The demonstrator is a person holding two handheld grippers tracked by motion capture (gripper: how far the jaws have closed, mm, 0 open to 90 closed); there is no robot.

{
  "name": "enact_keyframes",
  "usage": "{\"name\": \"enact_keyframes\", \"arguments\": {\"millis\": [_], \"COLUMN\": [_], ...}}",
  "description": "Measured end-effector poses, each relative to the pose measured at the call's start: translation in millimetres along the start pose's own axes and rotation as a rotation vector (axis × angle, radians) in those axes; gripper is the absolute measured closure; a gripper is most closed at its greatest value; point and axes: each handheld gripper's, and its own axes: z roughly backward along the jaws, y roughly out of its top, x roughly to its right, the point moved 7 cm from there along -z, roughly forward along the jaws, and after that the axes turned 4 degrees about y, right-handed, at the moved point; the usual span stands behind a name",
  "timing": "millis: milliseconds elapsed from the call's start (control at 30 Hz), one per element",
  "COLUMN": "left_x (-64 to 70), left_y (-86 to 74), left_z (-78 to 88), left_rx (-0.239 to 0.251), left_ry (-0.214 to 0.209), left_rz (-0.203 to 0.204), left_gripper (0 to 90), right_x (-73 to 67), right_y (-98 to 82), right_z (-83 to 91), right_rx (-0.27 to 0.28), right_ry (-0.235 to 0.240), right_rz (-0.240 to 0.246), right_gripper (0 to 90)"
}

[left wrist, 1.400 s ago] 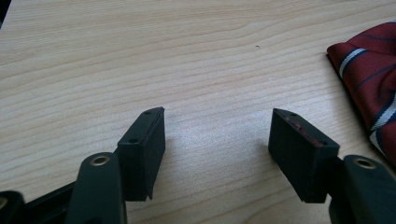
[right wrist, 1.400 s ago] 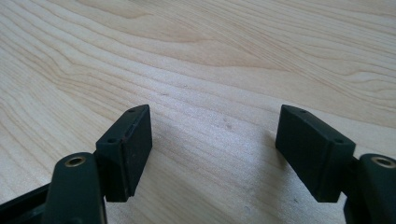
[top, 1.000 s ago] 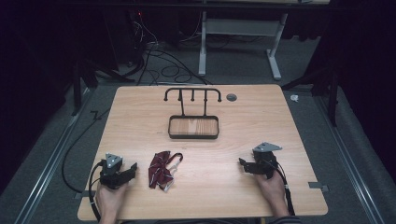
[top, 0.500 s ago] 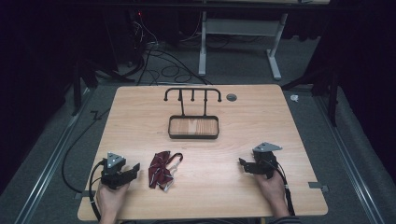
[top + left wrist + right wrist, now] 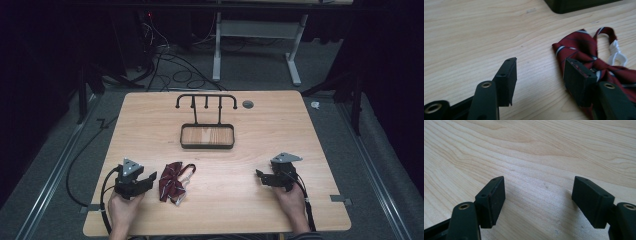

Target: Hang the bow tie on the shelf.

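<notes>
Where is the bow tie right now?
In the high view the bow tie lies on the table's near left part, just right of the open left gripper and in front of the rack.

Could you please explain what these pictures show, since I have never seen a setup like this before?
A person sits at a wooden table, holding a two-jaw gripper in each hand: the left gripper and the right gripper. One picture comes from a fixed camera above; the other two come from cameras riding on the grippers, looking along their black jaws. On the table lie a dark red striped bow tie beside the left gripper, and farther back a black rack with hooks over a tray. Both grippers are open and hold nothing.
</notes>
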Motion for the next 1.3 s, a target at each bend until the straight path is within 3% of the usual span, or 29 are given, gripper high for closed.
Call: {"name": "enact_keyframes", "arguments": {"millis": [333, 1300], "left_x": [20.1, 63.6], "left_y": [15.1, 45.0], "left_z": [0.3, -18.6], "left_rx": [0.021, -0.004], "left_ry": [-0.045, -0.171], "left_rz": [-0.046, -0.131], "left_gripper": [48.4, 51.6], "right_x": [0.0, 0.1], "right_y": [0.0, -0.1], "right_z": [0.0, 0.0], "right_rx": [0.000, 0.000], "right_ry": [0.000, -0.001], "right_rz": [0.000, 0.002], "right_gripper": [28.2, 28.2]}}
